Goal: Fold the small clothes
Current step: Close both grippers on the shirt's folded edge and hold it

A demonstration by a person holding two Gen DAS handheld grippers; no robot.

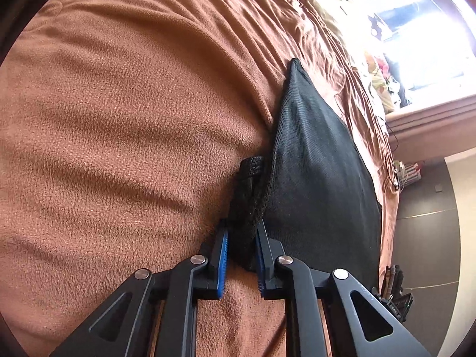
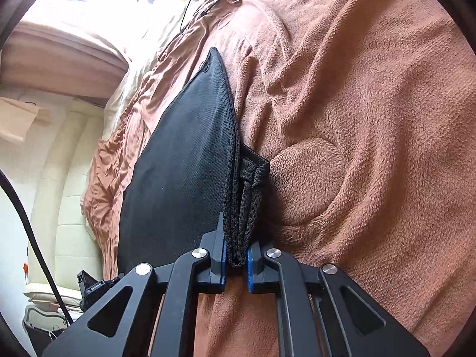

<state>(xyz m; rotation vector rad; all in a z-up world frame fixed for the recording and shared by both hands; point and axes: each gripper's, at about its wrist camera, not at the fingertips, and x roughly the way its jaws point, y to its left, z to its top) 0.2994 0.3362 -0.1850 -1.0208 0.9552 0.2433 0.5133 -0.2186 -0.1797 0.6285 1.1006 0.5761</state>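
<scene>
Where the black mesh garment (image 1: 312, 178) bunches into a thick folded edge, the left claw (image 1: 242, 250) has it pinched between its two blue pads (image 1: 222, 258). The cloth fills the gap between the pads, and they press on it from both sides. From there the garment spreads out ahead of the claw and off to its right, ending in a far pointed corner.

In the other camera, the right claw (image 2: 237, 260) is clamped on another bunched bit of the same garment (image 2: 184, 163). Here the folded layers are squeezed tight between the pads, and the wide flat part of the cloth lies ahead and to this claw's left, also coming to a point far in front.

Under the garment and both claws is a soft brown blanket (image 1: 119, 119), full of bumps and wrinkles. Beyond it, past the garment's far tip, is a very bright window (image 1: 431, 35). A thin black cable (image 2: 190, 9) lies on the bedding far ahead of the right claw.
</scene>
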